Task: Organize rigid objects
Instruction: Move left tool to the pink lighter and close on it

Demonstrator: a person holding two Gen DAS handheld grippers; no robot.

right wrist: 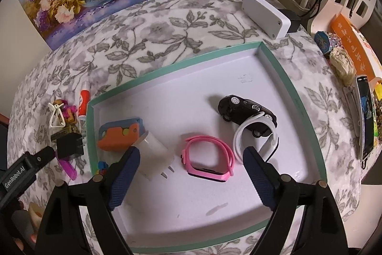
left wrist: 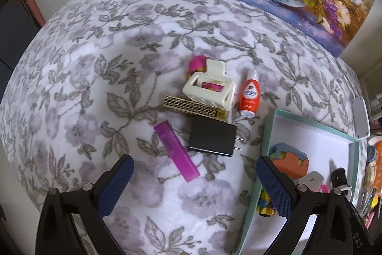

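Purple lighter (left wrist: 176,150) lies on the flowered cloth (left wrist: 71,87) just ahead of my left gripper (left wrist: 194,185), whose jaws are spread wide and hold nothing. My right gripper (right wrist: 191,173) hangs wide open and empty over the green-rimmed tray (right wrist: 296,97), above the pink watch (right wrist: 210,157); bare tray floor lies around it.

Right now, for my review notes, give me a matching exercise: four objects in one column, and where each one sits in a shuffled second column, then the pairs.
Objects:
1. purple lighter
2. pink watch
3. toy car
4. red bottle

Places:
A. in the tray, under a white watch band
B. on the cloth, just left of the black charger
C. on the cloth, right of the cream holder
D. in the tray, ahead of the right claw

Pairs: 1-B, 2-D, 3-A, 4-C
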